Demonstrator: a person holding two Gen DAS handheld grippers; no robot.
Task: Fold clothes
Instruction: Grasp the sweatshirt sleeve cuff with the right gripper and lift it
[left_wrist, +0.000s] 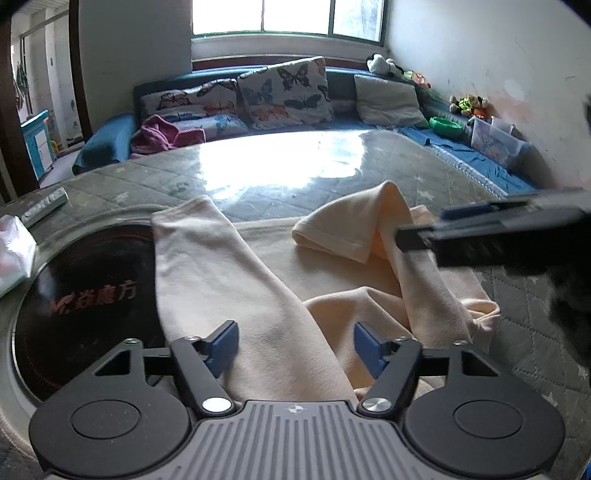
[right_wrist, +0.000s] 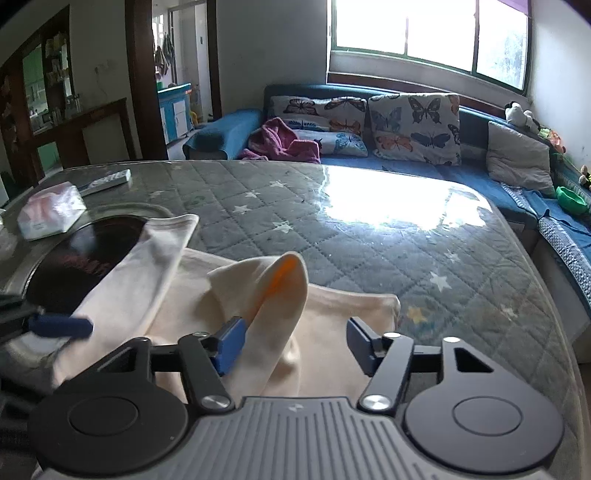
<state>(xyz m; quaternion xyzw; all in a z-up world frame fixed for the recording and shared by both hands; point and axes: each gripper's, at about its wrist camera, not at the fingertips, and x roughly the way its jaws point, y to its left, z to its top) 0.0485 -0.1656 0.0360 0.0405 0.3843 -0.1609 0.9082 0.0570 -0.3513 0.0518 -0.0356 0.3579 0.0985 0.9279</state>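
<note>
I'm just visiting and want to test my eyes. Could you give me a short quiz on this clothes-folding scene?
1. True or false: both grippers have their jaws apart.
2. What colour is the garment on the table?
3. Which lies near the table's far left corner: A) remote control, B) shoe, C) cup?

Key:
1. True: the left gripper and the right gripper are both open.
2. Cream.
3. A, the remote control, beside a tissue pack.

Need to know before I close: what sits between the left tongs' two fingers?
Cream garment: one long sleeve runs up through the open left tongs, seen in the left wrist view. Neither finger is pinching it.
</note>
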